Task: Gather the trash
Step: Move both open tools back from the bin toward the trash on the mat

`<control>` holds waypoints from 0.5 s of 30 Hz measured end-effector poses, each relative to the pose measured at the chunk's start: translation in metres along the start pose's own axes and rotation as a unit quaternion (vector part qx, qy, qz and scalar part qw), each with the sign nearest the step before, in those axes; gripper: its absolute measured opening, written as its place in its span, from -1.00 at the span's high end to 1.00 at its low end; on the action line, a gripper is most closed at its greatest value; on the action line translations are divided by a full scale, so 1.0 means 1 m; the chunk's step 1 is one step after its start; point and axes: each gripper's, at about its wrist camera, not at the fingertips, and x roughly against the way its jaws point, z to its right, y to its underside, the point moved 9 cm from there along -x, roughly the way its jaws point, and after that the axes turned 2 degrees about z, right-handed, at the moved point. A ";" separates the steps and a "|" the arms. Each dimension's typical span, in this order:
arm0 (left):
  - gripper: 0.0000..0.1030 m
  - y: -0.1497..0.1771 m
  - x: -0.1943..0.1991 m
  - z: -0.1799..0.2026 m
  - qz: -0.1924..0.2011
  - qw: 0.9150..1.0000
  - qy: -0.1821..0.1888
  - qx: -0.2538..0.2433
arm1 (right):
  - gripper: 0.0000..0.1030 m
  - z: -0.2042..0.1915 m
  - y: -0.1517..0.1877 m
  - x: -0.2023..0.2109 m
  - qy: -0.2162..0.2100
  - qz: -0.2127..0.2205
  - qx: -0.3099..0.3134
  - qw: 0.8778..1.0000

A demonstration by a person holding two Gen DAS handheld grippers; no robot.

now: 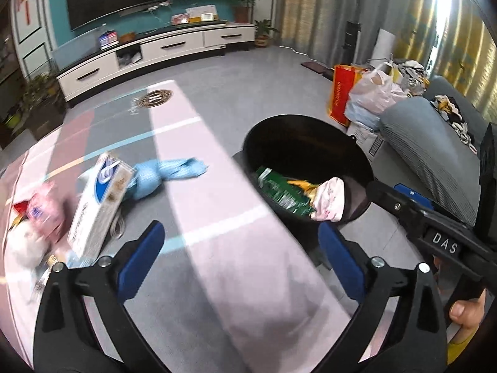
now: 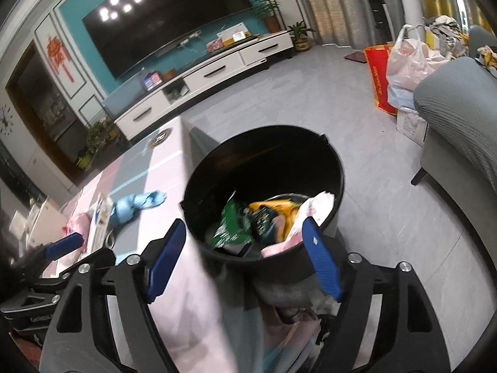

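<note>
Left gripper and right gripper are hanging apart, empty; blue cloth, likely soft and light, is inviting a mid-bundle pinch.

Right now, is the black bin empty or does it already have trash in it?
Not empty. The black bin holds a green wrapper, a yellow packet and a pink-white bag, with room left above them.
</note>
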 end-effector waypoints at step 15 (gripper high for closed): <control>-0.94 0.080 0.066 -0.099 -0.007 0.992 -0.076 0.096 | -0.68 -0.084 0.045 0.015 -0.045 -0.068 0.083 0.993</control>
